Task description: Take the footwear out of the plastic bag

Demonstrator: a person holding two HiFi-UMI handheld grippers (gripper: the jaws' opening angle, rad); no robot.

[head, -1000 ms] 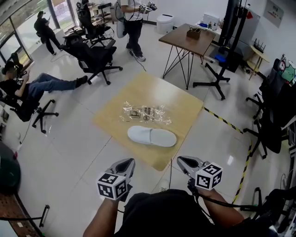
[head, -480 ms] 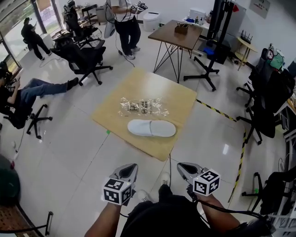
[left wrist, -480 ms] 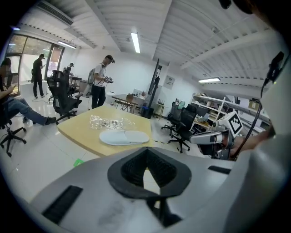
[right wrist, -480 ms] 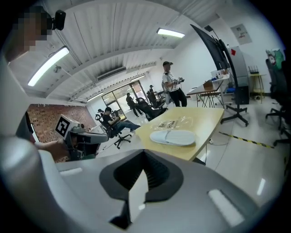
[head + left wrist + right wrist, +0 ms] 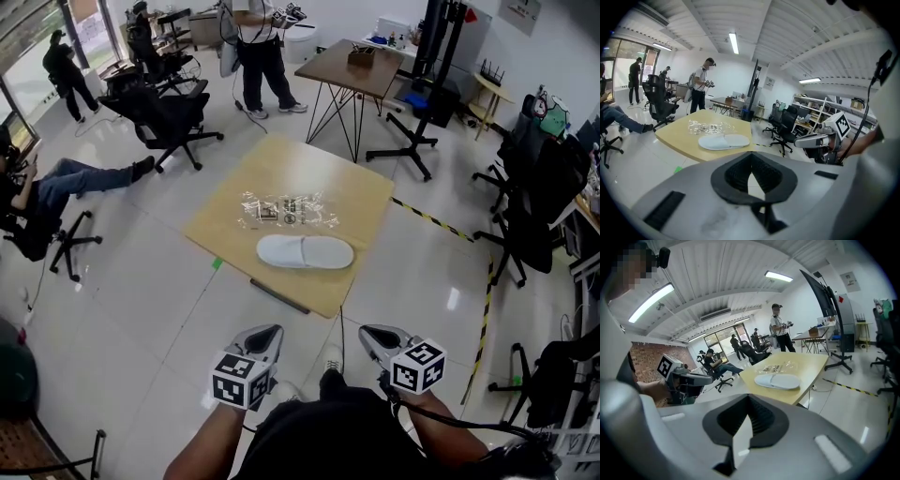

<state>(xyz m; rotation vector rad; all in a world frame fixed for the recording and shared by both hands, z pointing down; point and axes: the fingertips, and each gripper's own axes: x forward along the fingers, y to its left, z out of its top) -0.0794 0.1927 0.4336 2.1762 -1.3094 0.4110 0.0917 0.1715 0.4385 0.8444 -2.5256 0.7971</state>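
I have the left gripper [image 5: 263, 334] closed tight with nothing between its jaws, and the right gripper [image 5: 367, 333] is the same, pressed together and empty. Both are held low in front of my body, side by side over the floor [image 5: 141, 272] and well apart from the desk [image 5: 349, 190]. On that pale wooden desk the white slipper [image 5: 306, 251] lies flat, outside the clear plastic bag [image 5: 286, 210] and just beside it, on the side nearer me. The bag lies crumpled and flat. Beyond the desk stands a person [image 5: 261, 42] near a dark brown table [image 5: 352, 67].
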